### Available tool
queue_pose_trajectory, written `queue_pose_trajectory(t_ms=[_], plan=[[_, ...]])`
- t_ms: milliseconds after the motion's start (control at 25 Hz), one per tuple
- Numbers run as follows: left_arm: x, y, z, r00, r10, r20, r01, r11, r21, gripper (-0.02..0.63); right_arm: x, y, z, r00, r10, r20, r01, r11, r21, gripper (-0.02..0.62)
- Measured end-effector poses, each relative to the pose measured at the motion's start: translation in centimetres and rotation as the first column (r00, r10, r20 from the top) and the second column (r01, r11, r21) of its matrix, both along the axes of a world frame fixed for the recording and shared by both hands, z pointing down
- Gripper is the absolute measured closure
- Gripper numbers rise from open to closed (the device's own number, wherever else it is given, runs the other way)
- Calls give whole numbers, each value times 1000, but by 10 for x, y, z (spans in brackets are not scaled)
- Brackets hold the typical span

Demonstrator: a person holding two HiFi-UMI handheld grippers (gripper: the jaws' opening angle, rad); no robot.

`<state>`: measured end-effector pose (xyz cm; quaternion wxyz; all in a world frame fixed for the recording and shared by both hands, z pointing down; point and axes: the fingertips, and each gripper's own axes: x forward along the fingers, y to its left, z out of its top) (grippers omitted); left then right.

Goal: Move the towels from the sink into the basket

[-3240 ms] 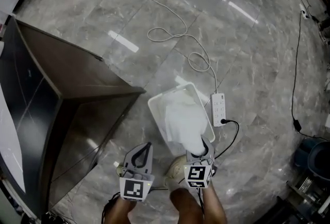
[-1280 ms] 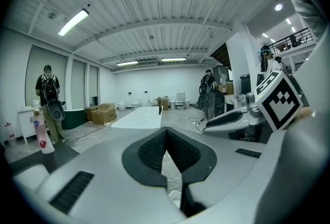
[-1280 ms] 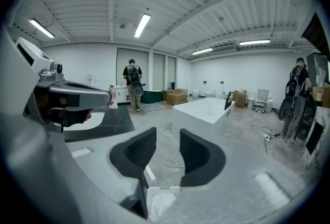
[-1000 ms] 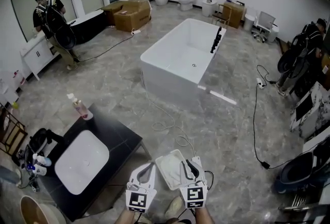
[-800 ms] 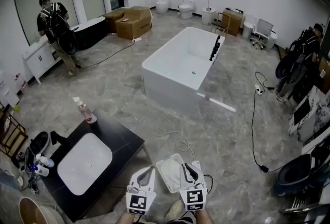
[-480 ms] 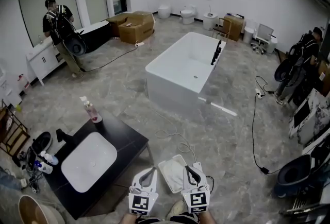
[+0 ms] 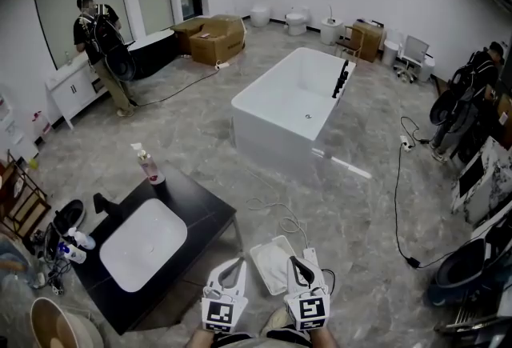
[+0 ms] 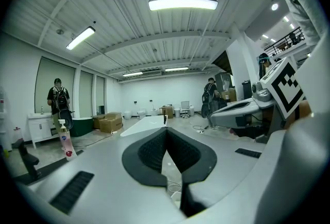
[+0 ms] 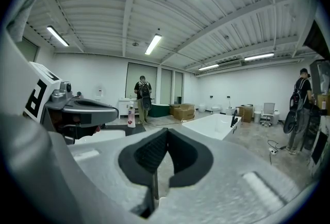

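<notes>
Pictured at bottom centre: left tongs [image 7: 233,263] and right tongs [image 7: 295,261], both closed, gripping nothing — towel [image 7: 280,268] lying in basket [image 7: 262,248] on the floor [image 7: 200,148] between them, apart from sink [image 7: 144,245] in worktop [image 7: 202,213], lower left.

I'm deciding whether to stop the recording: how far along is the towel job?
Done: a white towel looks to lie in the basket on the floor. In hand: nothing; the left gripper and right gripper have jaws together, empty. Left: apparently nothing, since the sink basin looks bare from the head view.
</notes>
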<state>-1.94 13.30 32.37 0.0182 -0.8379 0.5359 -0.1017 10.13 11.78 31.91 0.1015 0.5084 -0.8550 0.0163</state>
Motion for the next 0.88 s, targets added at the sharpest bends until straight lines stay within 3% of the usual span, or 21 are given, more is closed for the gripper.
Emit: queue_pose_trajectory(t_ms=[880], plan=[[8, 0, -5, 1000, 4, 0, -4, 1000, 2, 597, 9, 1, -8, 1000, 9, 9, -9, 1000, 15, 597]])
